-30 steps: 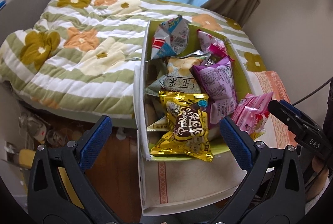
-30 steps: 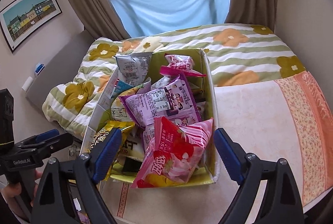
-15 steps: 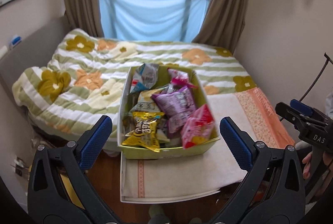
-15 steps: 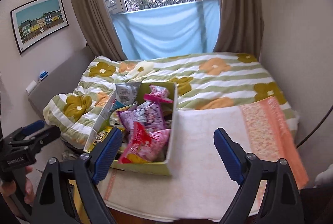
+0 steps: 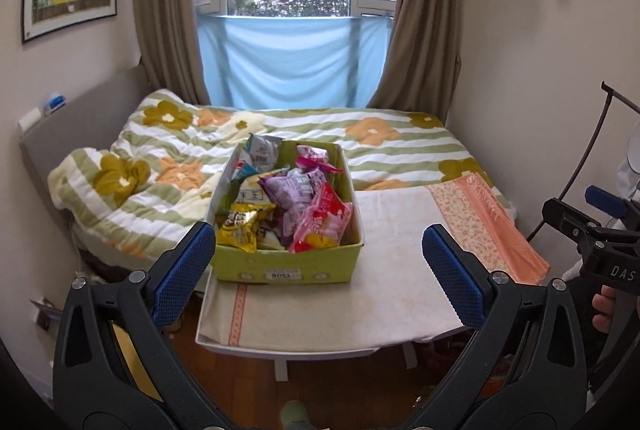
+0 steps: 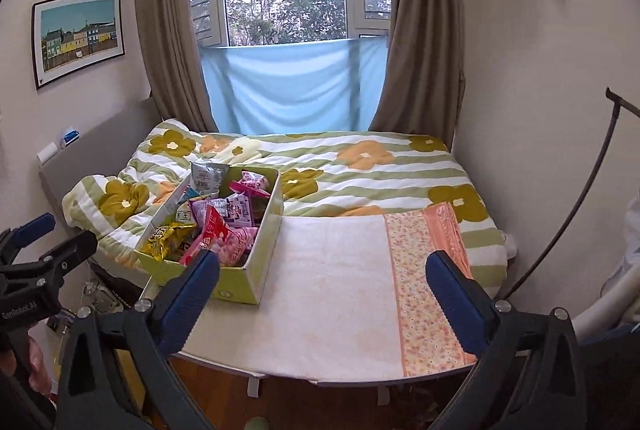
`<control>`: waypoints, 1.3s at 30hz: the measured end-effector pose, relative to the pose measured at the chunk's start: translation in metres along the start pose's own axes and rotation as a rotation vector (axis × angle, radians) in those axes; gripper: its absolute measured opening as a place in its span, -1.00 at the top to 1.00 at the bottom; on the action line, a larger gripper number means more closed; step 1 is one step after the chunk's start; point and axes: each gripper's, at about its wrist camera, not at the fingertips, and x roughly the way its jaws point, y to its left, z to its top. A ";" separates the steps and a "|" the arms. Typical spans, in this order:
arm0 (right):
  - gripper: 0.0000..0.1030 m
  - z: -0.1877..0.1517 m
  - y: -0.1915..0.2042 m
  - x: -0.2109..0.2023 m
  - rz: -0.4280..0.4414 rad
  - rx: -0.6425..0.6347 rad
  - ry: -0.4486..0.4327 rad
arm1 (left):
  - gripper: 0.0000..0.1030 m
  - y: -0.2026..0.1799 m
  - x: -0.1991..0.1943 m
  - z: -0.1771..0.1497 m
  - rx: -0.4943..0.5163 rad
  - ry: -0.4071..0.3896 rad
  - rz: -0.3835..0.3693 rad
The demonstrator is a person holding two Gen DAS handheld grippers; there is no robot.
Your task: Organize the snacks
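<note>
Holding both grippers back from the work area, I survey the scene one view at a time.

Left wrist view: my left gripper [image 5: 319,262] has its fingers [image 5: 184,266] spread wide with nothing between them. Ahead, the green box [image 5: 288,266] sits on the left part of the towel-covered tabletop [image 5: 384,294], its far end against the bed [image 5: 372,142]. The snacks are all inside the box: a yellow packet [image 5: 240,224] at the near left, a pink packet [image 5: 324,220] at the near right, a purple packet [image 5: 294,190] behind them, and a silver-blue packet [image 5: 258,154] standing at the far left corner. No packet lies loose on the tabletop. My right gripper [image 5: 600,230] shows at the right edge, well apart from the box.

Right wrist view: my right gripper's jaws are opening, and nothing is between the fingers [image 6: 456,294]. The box appears at the left, the towel bare to its right.

Step in hand, as I judge it: collection looks complete, and the packets lie piled and overlapping. If further tidying is wanted, the next move calls for bringing one gripper forward and down over the box, then closing on a packet edge, lightly enough not to crush the contents.
</note>
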 end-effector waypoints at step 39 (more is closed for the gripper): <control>-0.99 -0.008 0.004 -0.013 -0.017 -0.012 -0.023 | -0.99 0.001 -0.017 -0.007 -0.011 -0.048 0.036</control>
